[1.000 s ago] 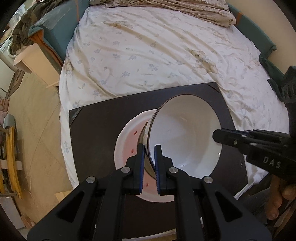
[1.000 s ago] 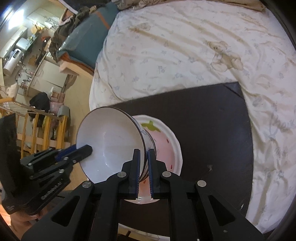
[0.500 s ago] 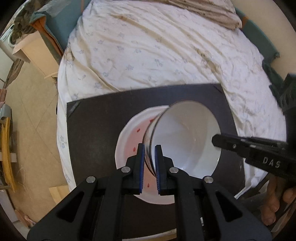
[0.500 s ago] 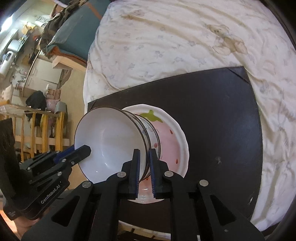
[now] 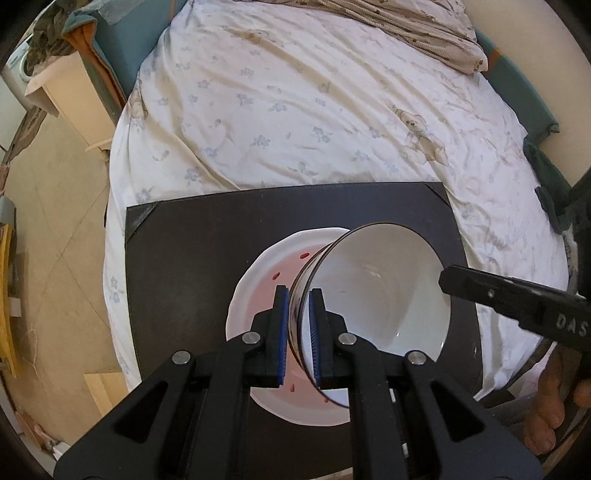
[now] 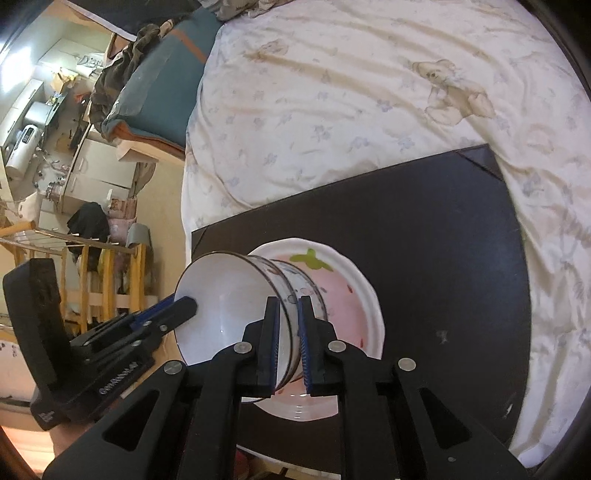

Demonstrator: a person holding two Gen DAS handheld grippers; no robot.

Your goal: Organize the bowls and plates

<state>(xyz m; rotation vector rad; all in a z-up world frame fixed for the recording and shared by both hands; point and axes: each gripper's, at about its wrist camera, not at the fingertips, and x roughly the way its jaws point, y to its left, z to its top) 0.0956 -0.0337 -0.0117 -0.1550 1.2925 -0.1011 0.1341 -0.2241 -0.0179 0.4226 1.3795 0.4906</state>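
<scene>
A white bowl (image 5: 373, 291) with a dark rim is held between both grippers over a white and pink strawberry plate (image 5: 258, 291) on a black mat (image 5: 192, 251). My left gripper (image 5: 298, 332) is shut on the bowl's left rim. My right gripper (image 6: 287, 339) is shut on the opposite rim of the bowl (image 6: 225, 299). The plate (image 6: 351, 295) lies under the bowl in the right wrist view. Two rims show there, so it may be stacked bowls. The right gripper also shows at the right of the left wrist view (image 5: 517, 299).
The mat lies on a bed with a white flowered sheet (image 5: 314, 110). A folded beige blanket (image 5: 406, 26) lies at the far end. The floor (image 5: 51, 221) and a wooden rack (image 6: 99, 273) are to the left. A foot (image 5: 546, 424) is at lower right.
The bowl has come lower toward the plate while held by both grippers, and both wrist views now sit slightly farther back from the bed.
</scene>
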